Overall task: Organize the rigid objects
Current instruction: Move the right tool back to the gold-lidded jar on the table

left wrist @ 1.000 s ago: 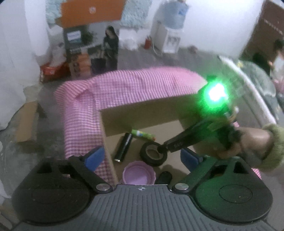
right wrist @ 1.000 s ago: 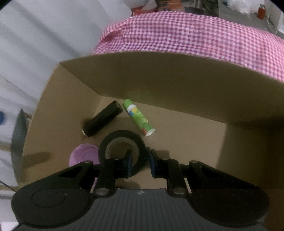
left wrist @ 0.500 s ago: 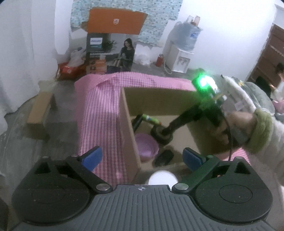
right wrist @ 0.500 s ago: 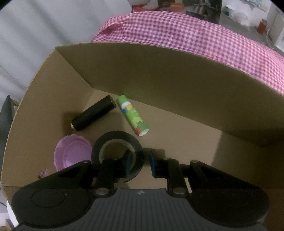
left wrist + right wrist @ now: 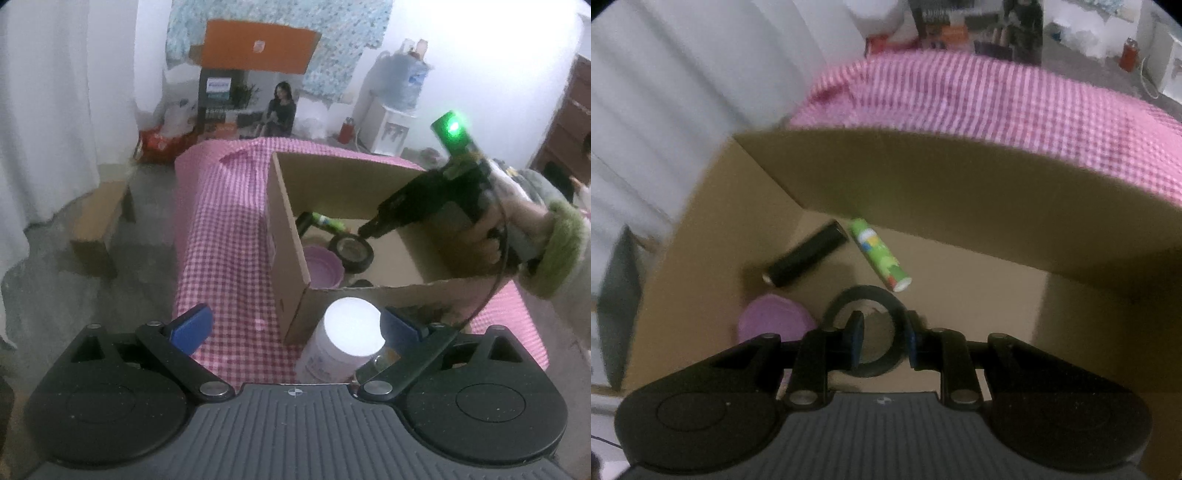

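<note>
Right wrist view is showing the cardboard box (image 5: 713, 236) on the checked cloth (image 5: 997, 96); inside it, the right gripper (image 5: 882, 338) is straddling the tape roll (image 5: 866, 328), its jaws having just eased apart. The drop seems nearly done; lifting clear comes next, avoiding the purple lid (image 5: 772, 323), black tube (image 5: 805, 258) and green tube (image 5: 879, 254). The left gripper (image 5: 295, 325) is hanging wide open over a white bottle (image 5: 343, 343) outside, likely next.

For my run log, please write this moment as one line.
right gripper: astride black tape roll wall, inside cardboard box | left gripper: open, over white-capped bottle outside box
</note>
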The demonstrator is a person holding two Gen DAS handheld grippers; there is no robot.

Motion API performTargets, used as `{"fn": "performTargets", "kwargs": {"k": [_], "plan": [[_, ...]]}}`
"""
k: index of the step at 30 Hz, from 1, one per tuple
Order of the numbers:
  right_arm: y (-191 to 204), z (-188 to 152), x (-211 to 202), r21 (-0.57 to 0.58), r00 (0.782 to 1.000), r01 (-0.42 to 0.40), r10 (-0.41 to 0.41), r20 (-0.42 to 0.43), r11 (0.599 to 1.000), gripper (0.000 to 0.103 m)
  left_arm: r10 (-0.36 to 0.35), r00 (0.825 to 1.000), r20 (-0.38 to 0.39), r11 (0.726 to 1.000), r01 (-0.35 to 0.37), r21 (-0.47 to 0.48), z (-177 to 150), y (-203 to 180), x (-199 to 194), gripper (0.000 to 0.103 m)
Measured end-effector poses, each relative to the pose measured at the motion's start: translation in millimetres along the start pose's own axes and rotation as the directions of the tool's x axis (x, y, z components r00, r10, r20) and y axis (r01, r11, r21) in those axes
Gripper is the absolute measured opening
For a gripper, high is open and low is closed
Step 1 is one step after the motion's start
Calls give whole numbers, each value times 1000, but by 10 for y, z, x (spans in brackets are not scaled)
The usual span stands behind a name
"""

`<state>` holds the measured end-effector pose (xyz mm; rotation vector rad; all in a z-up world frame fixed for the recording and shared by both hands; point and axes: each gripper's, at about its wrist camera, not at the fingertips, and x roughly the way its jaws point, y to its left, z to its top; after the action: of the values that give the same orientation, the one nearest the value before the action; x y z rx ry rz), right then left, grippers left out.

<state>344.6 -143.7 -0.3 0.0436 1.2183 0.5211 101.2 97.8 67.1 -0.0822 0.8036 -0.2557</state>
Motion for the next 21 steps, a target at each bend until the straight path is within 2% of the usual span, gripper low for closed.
{"fn": "performTargets", "kwargs": {"k": [2, 5, 6, 7, 9, 11, 13, 16, 18, 20, 21], "plan": [[8, -93, -273, 6, 998, -23, 22, 65, 1000, 26, 27, 999, 37, 999, -29, 33, -29, -63, -72, 98], [53, -313, -746, -14, 982, -34, 36, 184, 999, 28, 63, 992, 112, 993, -74, 96, -107, -202, -228, 102], [66, -430, -932, -22, 972, -38, 42, 229, 999, 38, 59, 990, 125, 991, -73, 116, -137, -250, -264, 103], [79, -558, -1113, -25, 961, -39, 45, 274, 999, 55, 51, 990, 129, 989, -68, 129, -165, -292, -283, 103], [107, -816, -1447, -36, 924, -39, 50, 380, 999, 68, 25, 992, 123, 989, -42, 141, -233, -383, -312, 103], [104, -1149, -1809, -54, 883, -6, 30, 469, 999, 68, -8, 994, 109, 991, -7, 136, -297, -455, -300, 103], [69, -1514, -2157, -55, 839, 47, -10, 543, 997, 75, -44, 996, 81, 992, 33, 125, -366, -517, -257, 103], [20, -2037, -2633, -42, 771, 171, -107, 628, 984, 88, -106, 994, 35, 990, 102, 98, -448, -597, -179, 103], [-9, -2365, -2936, -28, 722, 288, -198, 664, 957, 97, -154, 988, 22, 986, 152, 75, -486, -640, -143, 103], [-37, -2626, -3144, -38, 696, 371, -251, 673, 928, 103, -203, 979, 8, 977, 202, 70, -533, -723, -108, 103], [-53, -2731, -3188, -52, 699, 388, -257, 667, 920, 103, -225, 974, -4, 973, 225, 62, -544, -755, -76, 103]]}}
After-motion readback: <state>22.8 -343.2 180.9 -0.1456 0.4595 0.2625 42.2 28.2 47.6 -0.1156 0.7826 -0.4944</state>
